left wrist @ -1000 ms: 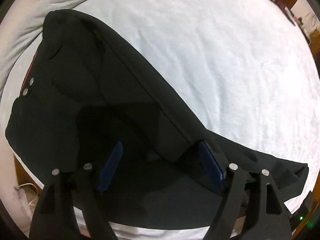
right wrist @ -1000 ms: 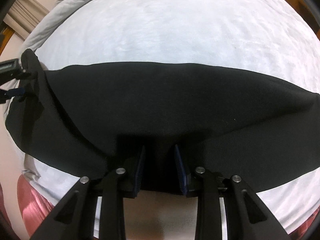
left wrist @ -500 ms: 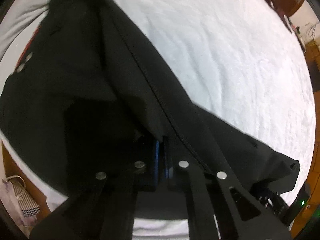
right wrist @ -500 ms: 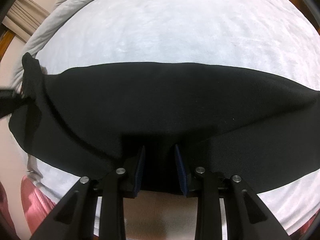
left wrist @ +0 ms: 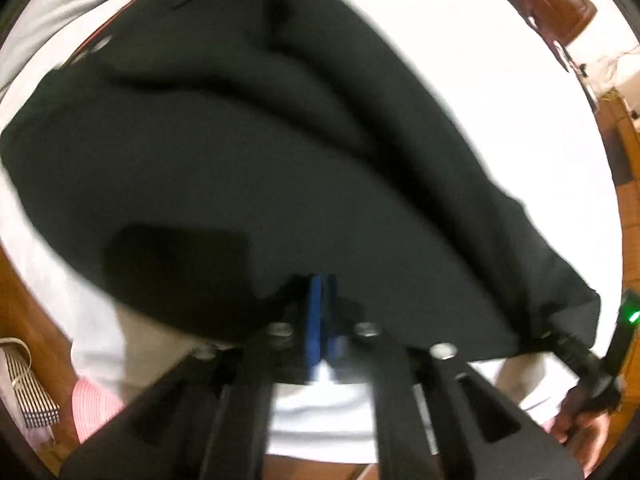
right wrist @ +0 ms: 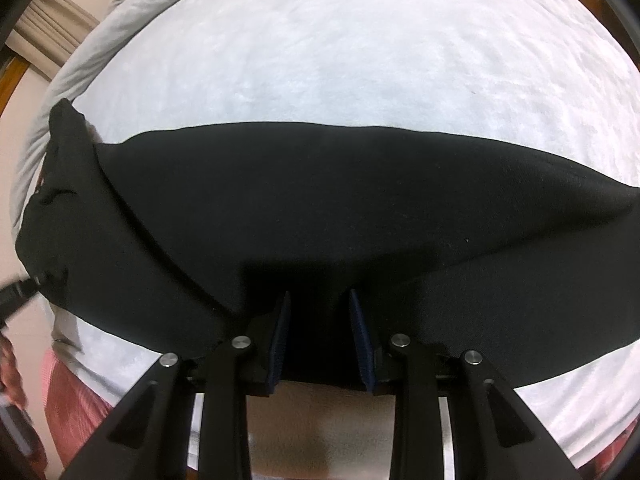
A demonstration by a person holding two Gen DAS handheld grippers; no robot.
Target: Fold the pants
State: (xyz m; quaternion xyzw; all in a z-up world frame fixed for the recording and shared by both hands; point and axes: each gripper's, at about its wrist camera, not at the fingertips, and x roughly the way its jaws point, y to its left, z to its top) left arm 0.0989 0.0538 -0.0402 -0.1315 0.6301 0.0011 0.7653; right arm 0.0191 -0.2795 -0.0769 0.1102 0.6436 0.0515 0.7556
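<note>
Now pinched shut on the pants (left wrist: 280,184), left claw (left wrist: 321,312) is lifting the hem, right claw (right wrist: 320,336) is gripping cloth part-open, pants are lying lengthwise along the bed's (right wrist: 360,52) near edge.

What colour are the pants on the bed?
Black pants, clearest in the right wrist view.

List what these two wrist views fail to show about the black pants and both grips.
- Left wrist view: motion blur smears the black pants; seams and waistband details are unreadable.
- Left gripper: pads are pressed together at the cloth edge, but blur hides how much fabric is pinched.
- Right gripper: dark cloth sits between the pads; whether they squeeze it cannot be told.
- Right wrist view: the pants' right end runs off the frame edge.
- The white bed cover under the pants is hidden.
</note>
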